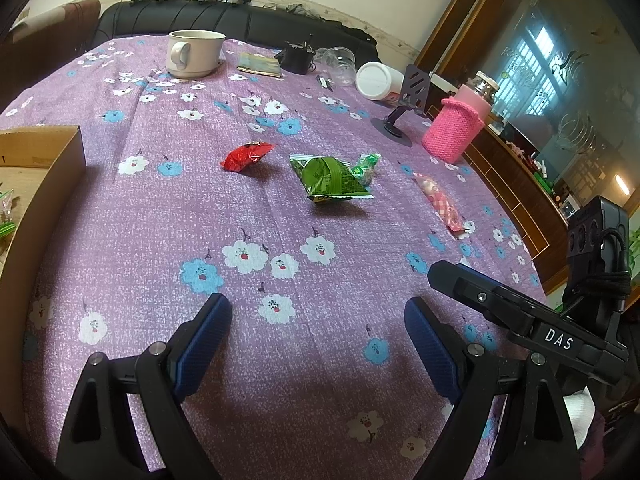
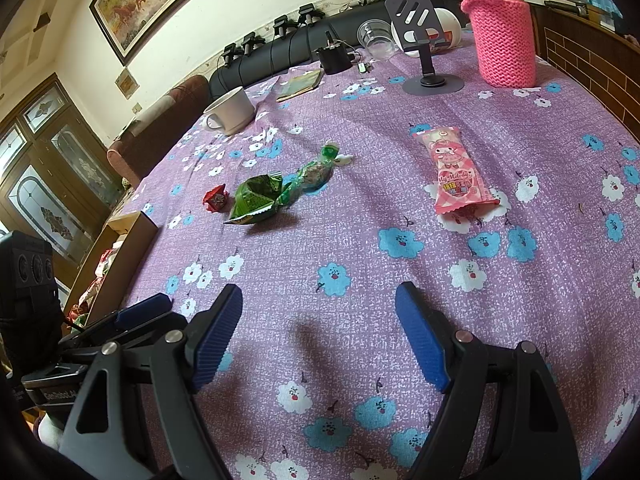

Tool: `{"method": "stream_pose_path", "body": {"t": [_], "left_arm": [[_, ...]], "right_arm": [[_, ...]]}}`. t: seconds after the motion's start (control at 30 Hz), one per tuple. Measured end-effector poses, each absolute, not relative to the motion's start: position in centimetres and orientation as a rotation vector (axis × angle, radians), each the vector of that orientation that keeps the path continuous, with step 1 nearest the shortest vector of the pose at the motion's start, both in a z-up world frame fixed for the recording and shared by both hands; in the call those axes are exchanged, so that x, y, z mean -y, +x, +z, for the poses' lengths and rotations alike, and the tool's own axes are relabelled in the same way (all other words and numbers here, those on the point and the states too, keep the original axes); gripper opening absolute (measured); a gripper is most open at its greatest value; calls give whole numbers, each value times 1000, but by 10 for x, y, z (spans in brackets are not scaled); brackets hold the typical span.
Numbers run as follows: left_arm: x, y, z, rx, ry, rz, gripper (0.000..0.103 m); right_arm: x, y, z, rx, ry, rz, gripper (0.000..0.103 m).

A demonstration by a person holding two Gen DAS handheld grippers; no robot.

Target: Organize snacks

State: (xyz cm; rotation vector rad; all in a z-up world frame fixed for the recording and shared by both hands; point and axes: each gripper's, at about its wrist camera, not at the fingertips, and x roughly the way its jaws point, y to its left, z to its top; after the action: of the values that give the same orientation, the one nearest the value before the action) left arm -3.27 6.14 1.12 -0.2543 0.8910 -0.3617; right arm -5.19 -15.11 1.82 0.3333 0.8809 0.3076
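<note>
Both tools' jaws apart, empty; pink snack packet [image 2: 456,174] lengthwise away from right tool [image 2: 320,334].

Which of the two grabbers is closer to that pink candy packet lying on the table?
Right. The pink packet lies just ahead of the open right gripper, slightly to its right. The open left gripper sits further off; from it the packet is far over to the right.

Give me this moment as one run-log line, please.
left gripper: open, empty | right gripper: open, empty | snacks on table: red, green, pink | box: left
</note>
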Motion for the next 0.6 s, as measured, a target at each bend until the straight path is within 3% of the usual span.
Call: {"method": "stream_pose_path", "body": {"t": [0.23,0.33,0.6], "left_arm": [[-78,-34,10,-863,-380,-407,89],[-76,-45,18,-886,-337,-402,81],[-115,-135,104,-544,-223,-275,82]], "right_arm": [[151,-50,18,-881,336,322,82],[152,-50,17,-880,343,327,82],[157,-51,17,-875,368,343,83]]}}
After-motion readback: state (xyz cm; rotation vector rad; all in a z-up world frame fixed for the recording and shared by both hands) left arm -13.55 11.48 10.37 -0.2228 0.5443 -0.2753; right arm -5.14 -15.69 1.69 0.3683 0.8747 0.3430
